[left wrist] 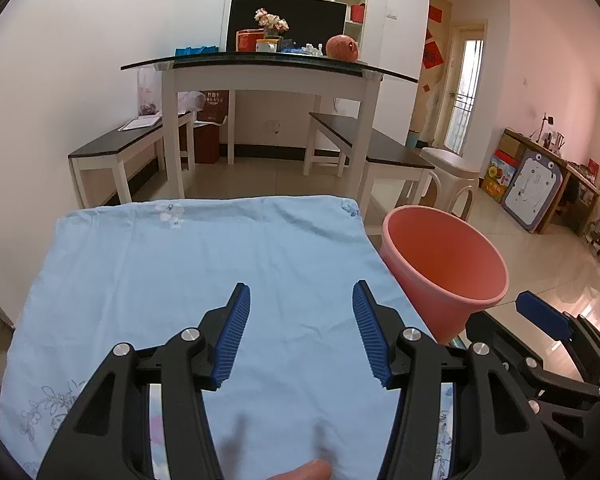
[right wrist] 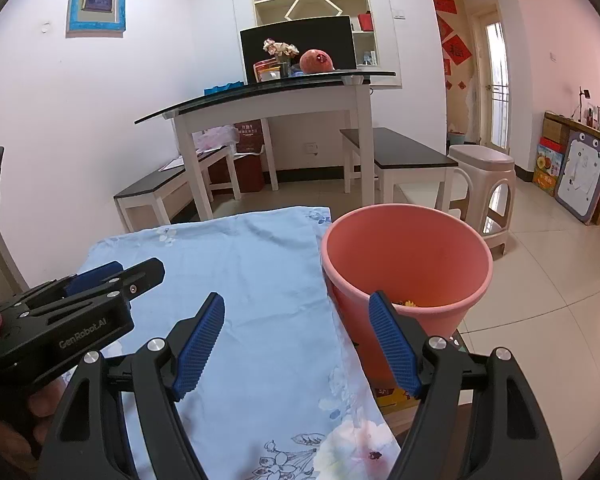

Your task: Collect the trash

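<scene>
The trash I can find is already in the pink bin point(right wrist: 408, 264): from my right gripper's view a few yellowish scraps point(right wrist: 410, 303) lie at the bottom, just past the near rim. The bin stands at the right edge of the blue cloth point(left wrist: 204, 264), touching or just beside it (I cannot tell which), and seems to rest on something lower than the cloth.

On the cloth itself I see nothing left to pick up. Its bare middle is clean in both views, and the pale marks at its far edge look like printed flowers, not litter. So I judge the collecting to be done or nearly done, with at most a last check of the surface left.

My left gripper point(left wrist: 300, 332) hangs over the near middle of the cloth with its jaws wide apart and nothing between them. My right gripper point(right wrist: 300, 344) is over the cloth's right side, also spread wide and empty, its right finger showing in front of the bin's near rim.

Much is hidden. The bin's floor is mostly cut off by its own rim, so I cannot say what the scraps are or how many. The near part of the cloth lies under my grippers. What sits under the bin shows only as a coloured corner.
</scene>
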`<action>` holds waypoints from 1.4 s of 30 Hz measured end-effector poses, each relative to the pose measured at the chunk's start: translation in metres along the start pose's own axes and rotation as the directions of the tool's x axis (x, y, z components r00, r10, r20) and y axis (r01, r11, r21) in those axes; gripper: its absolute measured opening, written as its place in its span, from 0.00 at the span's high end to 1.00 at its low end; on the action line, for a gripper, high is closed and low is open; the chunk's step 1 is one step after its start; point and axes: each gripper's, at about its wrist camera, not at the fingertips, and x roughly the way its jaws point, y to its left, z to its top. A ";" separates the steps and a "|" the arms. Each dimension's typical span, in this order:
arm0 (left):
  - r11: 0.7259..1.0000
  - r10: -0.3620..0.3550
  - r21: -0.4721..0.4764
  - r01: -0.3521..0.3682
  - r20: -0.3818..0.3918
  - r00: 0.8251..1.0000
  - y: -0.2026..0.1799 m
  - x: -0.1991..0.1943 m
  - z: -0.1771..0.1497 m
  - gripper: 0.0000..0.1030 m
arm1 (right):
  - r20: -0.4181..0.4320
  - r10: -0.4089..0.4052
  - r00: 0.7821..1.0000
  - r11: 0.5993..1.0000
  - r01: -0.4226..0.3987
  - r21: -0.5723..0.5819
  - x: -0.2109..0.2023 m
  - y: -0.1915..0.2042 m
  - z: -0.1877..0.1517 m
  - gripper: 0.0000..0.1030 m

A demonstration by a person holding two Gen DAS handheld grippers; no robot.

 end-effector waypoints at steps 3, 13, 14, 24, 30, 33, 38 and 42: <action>1.000 0.002 0.000 -0.002 -0.002 1.000 0.000 0.000 -0.002 0.48 | 0.001 0.000 1.000 1.000 0.000 0.000 0.000 0.000 0.000 0.29; 1.000 0.006 -0.006 -0.006 0.002 1.000 0.002 0.000 -0.003 0.48 | -0.002 0.001 1.000 1.000 -0.001 0.001 0.000 0.000 -0.001 0.29; 1.000 0.007 -0.007 -0.007 0.001 1.000 0.002 0.000 -0.004 0.48 | -0.002 0.001 1.000 1.000 -0.001 0.002 0.000 0.000 -0.002 0.29; 1.000 0.013 -0.013 -0.013 -0.002 1.000 0.004 0.002 -0.004 0.48 | -0.006 0.003 1.000 1.000 -0.003 0.005 0.000 0.001 -0.004 0.29; 1.000 0.012 -0.009 -0.012 0.002 1.000 0.003 0.002 -0.005 0.48 | -0.007 0.002 1.000 1.000 -0.002 0.005 0.000 0.001 -0.004 0.29; 1.000 0.013 -0.009 -0.013 0.004 1.000 0.002 0.002 -0.005 0.48 | -0.008 0.003 1.000 1.000 -0.003 0.006 0.000 0.001 -0.004 0.29; 1.000 0.012 -0.009 -0.012 0.004 1.000 0.002 0.002 -0.005 0.48 | -0.007 0.003 1.000 1.000 -0.003 0.006 0.000 0.001 -0.004 0.29; 1.000 0.013 -0.009 -0.013 0.003 1.000 0.002 0.002 -0.005 0.48 | -0.008 0.002 1.000 1.000 -0.002 0.005 0.000 0.001 -0.005 0.29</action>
